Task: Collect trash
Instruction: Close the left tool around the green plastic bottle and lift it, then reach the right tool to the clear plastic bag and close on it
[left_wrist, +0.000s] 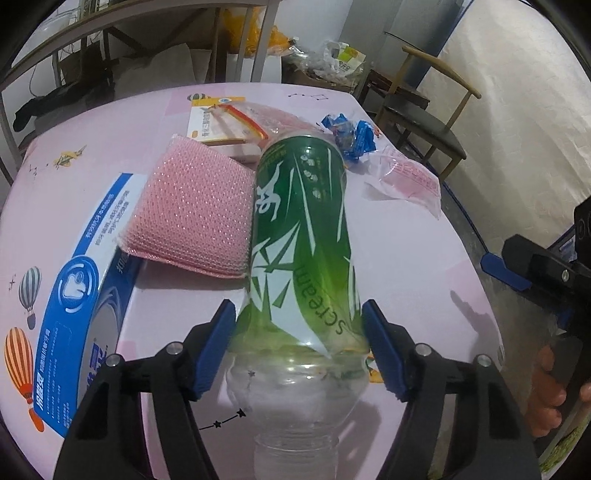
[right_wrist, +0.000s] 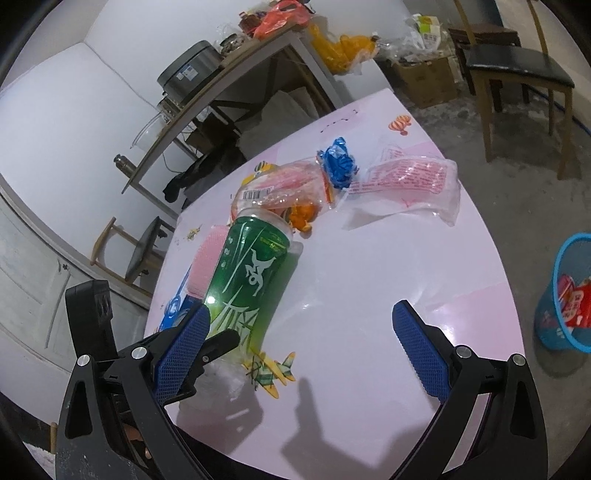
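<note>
A clear plastic bottle with a green label (left_wrist: 303, 236) lies on the pink table (left_wrist: 406, 277), its neck towards me. My left gripper (left_wrist: 299, 310) straddles its lower body with a blue pad close against each side. I see no dent in the bottle, so the jaws count as open around it. In the right wrist view the bottle (right_wrist: 251, 273) lies at the left, with a finger of the left gripper (right_wrist: 221, 339) beside it. My right gripper (right_wrist: 301, 308) hovers open over bare table with nothing between its pads. A hand holds the right gripper (left_wrist: 535, 266) at the right edge.
A pink scouring pad (left_wrist: 195, 214) and a blue-and-white box (left_wrist: 85, 295) lie left of the bottle. Behind it are a crumpled blue wrapper (left_wrist: 351, 136), a clear pink-printed bag (left_wrist: 406, 177) and a carded packet (left_wrist: 221, 122). A blue waste basket (right_wrist: 569, 295) stands on the floor, right.
</note>
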